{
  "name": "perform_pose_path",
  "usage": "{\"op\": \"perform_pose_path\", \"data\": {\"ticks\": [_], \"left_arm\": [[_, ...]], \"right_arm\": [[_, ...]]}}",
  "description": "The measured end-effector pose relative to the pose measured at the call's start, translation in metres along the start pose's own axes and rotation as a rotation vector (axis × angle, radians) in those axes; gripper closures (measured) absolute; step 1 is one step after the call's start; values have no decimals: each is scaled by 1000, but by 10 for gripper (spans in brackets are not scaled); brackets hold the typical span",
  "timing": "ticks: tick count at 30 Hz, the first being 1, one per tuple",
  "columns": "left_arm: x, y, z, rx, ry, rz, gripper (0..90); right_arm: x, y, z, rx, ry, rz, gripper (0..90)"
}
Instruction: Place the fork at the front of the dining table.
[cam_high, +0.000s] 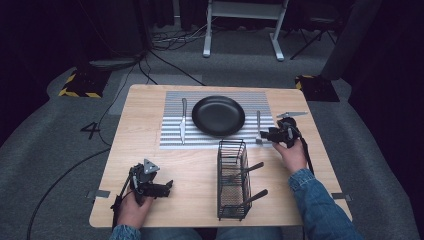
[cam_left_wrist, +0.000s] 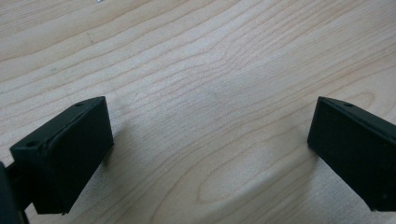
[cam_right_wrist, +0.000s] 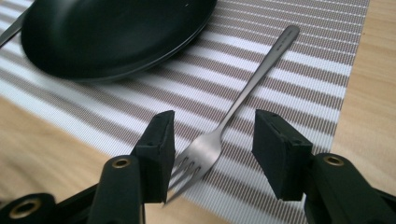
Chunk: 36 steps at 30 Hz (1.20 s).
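Fork between parted jaws, untouched.

left gripper: jaws wide apart | right gripper: jaws parted, nothing clamped

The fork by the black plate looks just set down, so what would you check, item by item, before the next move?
1. Fork lies flat on the striped placemat, to the right of the black plate in the high view: ok.
2. Right gripper is open, its pads off the fork: ok.
3. Fork lined up with the knife across the plate: cannot tell.
4. Left gripper is open over bare table, holding nothing: ok.
5. Wire basket stands upright with two dark handles sticking out: ok.
6. Which utensils those handles belong to: cannot tell.
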<state>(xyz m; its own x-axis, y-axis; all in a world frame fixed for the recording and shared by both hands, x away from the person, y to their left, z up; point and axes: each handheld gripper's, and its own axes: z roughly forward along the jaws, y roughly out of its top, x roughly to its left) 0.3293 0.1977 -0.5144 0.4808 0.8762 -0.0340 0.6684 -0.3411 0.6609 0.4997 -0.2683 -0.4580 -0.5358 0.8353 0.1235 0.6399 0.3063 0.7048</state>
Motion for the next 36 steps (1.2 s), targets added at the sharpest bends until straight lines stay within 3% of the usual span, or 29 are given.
{"op": "perform_pose_path", "data": {"ticks": [9, 18, 20, 22, 27, 36], "left_arm": [[0, 1, 1, -2, 3, -4, 2], [0, 1, 1, -2, 3, -4, 2], [0, 1, 1, -1, 3, -2, 2], [0, 1, 1, -2, 3, -4, 2], [0, 1, 1, -3, 3, -4, 2], [0, 1, 1, -2, 3, -3, 2]], "right_arm": [[13, -23, -18, 19, 11, -31, 574], [18, -29, -7, 62, 25, -48, 620], [17, -27, -1, 73, -9, -63, 629], [15, -26, 0, 68, -3, -58, 642], [4, -15, 8, 72, -48, -55, 644], [-7, -3, 15, 68, -84, -38, 644]]}}
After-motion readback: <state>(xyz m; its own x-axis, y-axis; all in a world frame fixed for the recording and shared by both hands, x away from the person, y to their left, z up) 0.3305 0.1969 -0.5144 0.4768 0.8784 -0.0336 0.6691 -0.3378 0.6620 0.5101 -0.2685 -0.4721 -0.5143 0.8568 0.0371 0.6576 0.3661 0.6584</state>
